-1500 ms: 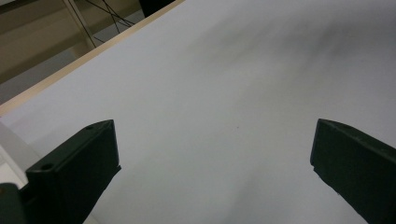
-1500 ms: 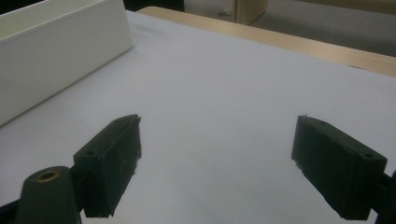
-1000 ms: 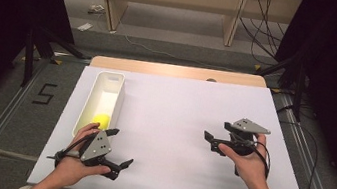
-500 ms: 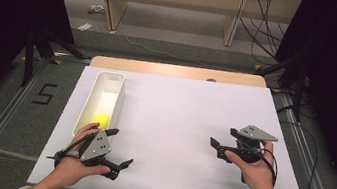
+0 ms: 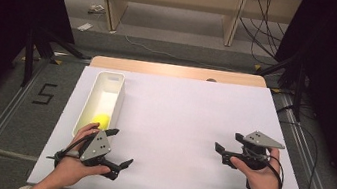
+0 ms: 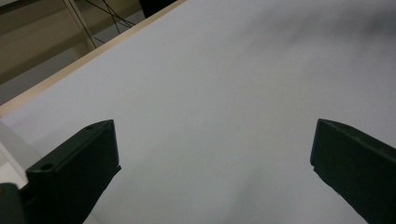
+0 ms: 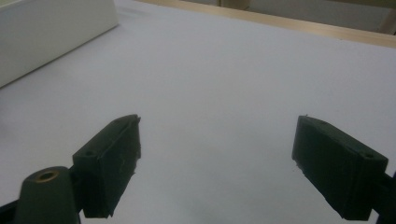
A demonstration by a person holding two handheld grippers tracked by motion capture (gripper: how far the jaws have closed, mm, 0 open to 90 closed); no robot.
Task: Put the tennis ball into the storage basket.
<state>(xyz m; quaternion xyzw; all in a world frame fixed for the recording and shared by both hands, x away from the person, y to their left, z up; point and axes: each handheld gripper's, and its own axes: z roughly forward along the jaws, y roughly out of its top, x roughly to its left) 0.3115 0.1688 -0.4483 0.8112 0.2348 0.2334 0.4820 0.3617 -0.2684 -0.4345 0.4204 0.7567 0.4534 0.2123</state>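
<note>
High view: a person is sitting at a table covered with a white sheet (image 5: pixel 187 127), holding the left gripper (image 5: pixel 118 147) near the front edge, jaws spread and empty, just beside the near end of a long white tray (image 5: pixel 92 101). A small yellow ball (image 5: pixel 100 121) is lying inside the tray at that near end. The right gripper (image 5: pixel 223 153) is hovering over bare sheet, well apart from the tray, jaws also spread with nothing between them. Left gripper view: both black jaws are standing wide over blank sheet. Right gripper view: jaws are gaping over the sheet, the tray (image 7: pixel 51 32) wall showing upper left. Judgement: the ball is looking light, smooth and prone to rolling; pinching it across its middle from above seems safest.
</note>
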